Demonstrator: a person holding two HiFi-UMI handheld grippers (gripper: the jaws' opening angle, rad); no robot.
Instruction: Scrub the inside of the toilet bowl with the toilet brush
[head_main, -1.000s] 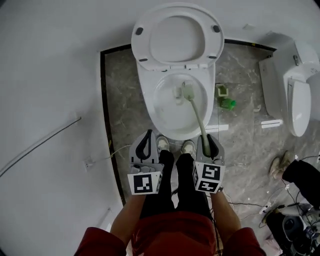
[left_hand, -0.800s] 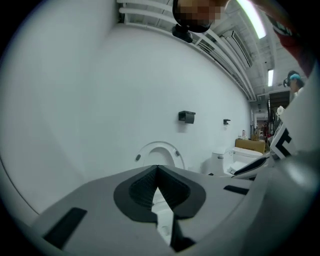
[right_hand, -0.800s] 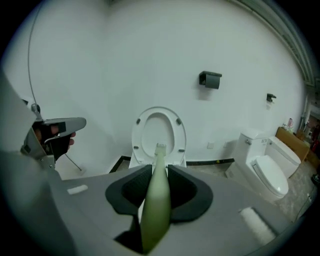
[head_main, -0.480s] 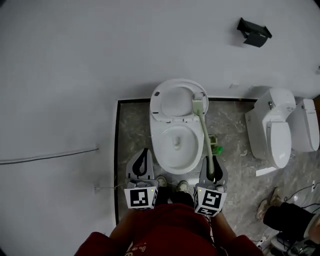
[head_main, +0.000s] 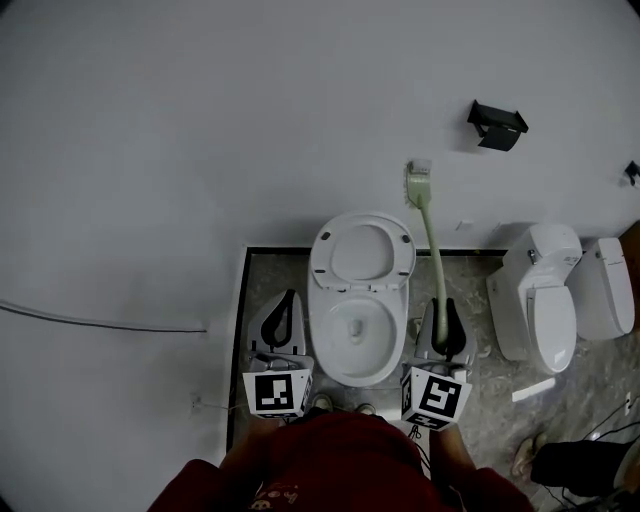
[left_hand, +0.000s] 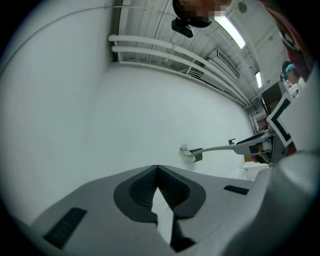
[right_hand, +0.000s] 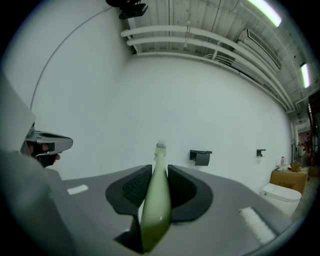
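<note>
The white toilet (head_main: 361, 300) stands against the wall with its lid up and its bowl (head_main: 357, 330) open. My right gripper (head_main: 445, 322) is shut on the pale green handle of the toilet brush (head_main: 432, 240), right of the bowl. The brush head (head_main: 418, 180) is lifted high and shows against the white wall above the lid. In the right gripper view the toilet brush (right_hand: 156, 195) runs up between the pads of the right gripper (right_hand: 159, 184). My left gripper (head_main: 283, 318) hangs shut and empty left of the bowl; the left gripper view shows the left gripper (left_hand: 158, 192) and the toilet brush (left_hand: 192, 153) beyond.
A second white toilet (head_main: 535, 300) stands at the right with a third fixture (head_main: 607, 285) beside it. A black holder (head_main: 496, 124) is fixed on the wall. A cable (head_main: 100, 322) runs along the wall at the left. The person's red clothing (head_main: 330, 465) fills the bottom.
The brush has come out of the bowl and risen up past the lid to the wall. The head view has tilted upward, so the toilet now looks smaller and lower.
</note>
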